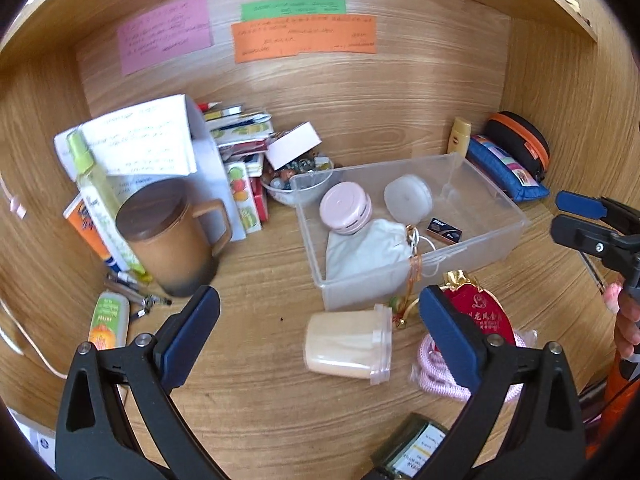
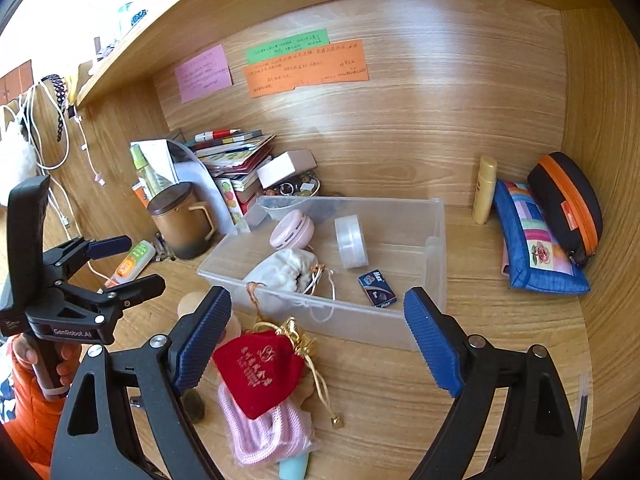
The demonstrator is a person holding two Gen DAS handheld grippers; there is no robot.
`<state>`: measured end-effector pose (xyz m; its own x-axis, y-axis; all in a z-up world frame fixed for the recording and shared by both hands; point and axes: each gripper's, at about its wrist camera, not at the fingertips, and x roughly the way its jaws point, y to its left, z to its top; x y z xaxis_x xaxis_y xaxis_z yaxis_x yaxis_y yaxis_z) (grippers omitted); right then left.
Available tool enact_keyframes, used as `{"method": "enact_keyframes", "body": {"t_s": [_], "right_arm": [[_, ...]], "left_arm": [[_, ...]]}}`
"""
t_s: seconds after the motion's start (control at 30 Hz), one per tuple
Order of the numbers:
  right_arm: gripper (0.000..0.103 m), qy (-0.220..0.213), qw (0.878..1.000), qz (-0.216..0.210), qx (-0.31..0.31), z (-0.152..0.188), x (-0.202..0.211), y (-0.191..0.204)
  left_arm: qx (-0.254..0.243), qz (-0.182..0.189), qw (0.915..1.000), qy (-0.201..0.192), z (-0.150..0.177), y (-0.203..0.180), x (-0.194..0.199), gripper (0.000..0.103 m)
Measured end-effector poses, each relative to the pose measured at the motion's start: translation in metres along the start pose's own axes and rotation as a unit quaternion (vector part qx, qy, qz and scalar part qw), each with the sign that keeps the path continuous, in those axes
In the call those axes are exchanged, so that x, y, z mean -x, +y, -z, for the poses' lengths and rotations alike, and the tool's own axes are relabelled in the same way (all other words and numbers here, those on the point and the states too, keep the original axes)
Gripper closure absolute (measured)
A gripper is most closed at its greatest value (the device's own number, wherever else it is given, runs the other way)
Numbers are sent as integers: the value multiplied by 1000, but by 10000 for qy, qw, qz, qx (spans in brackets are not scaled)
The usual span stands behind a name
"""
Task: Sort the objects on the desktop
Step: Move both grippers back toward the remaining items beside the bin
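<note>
1. Grippers first: the left gripper (image 1: 320,324) hangs over the wooden desk (image 1: 256,392) with its blue pads spread wide and nothing pressed between them.
2. A pale jar (image 1: 348,346) with a clear lid lies on its side on the desk, in the gap between those pads but touching neither.
3. The right gripper (image 2: 318,332) also stands wide, holding nothing; it shows again at the right edge of the left wrist view.
4. Below the right gripper's span lies a red velvet pouch (image 2: 254,372) with gold cord, resting on a coil of pink rope (image 2: 262,436), just in front of the bin.
5. The clear plastic bin (image 2: 434,264) sits mid-desk. Inside it are a pink round case (image 2: 290,232), a translucent round case (image 2: 351,242), a grey drawstring bag (image 2: 282,272) and a small dark staple box (image 2: 378,290).
6. Left of the bin stands a brown lidded mug (image 1: 172,236), with a green-capped spray bottle (image 1: 96,200) and a stack of books and papers (image 1: 240,148) behind it.
7. A glass bowl of small trinkets (image 1: 296,184) touches the bin's back left corner.
8. Right of the bin, against the back wall, stand a yellow tube (image 2: 484,188), a blue patchwork pouch (image 2: 536,244) and a black case with an orange zip (image 2: 568,204).
9. Pink, green and orange paper notes (image 1: 304,36) are stuck on the back panel.
</note>
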<state>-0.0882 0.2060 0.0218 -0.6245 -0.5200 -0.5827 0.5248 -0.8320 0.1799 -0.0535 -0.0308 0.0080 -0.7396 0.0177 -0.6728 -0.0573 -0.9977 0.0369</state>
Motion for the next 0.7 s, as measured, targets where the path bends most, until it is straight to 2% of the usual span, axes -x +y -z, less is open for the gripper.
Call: {"method": "enact_keyframes", "body": {"t_s": [0.2,0.43,0.6,0.7], "right_arm": [[16,-134,9998,-97,83,-11,22,-1],[16,-101,9984,-280,477,-43,55,8],[13,125,9977,-250,625,-46,52,13],[13,246,9977,-273,563,-39,43,12]], "left_arm": [[218,362,9991,101,-16,16,36,2],[-13,307,9995,5,-41,12,93,2],[-266,-70,9996,72,-40,2,96,1],[-286,-14,9993,259,-30,-1,82,1]]}}
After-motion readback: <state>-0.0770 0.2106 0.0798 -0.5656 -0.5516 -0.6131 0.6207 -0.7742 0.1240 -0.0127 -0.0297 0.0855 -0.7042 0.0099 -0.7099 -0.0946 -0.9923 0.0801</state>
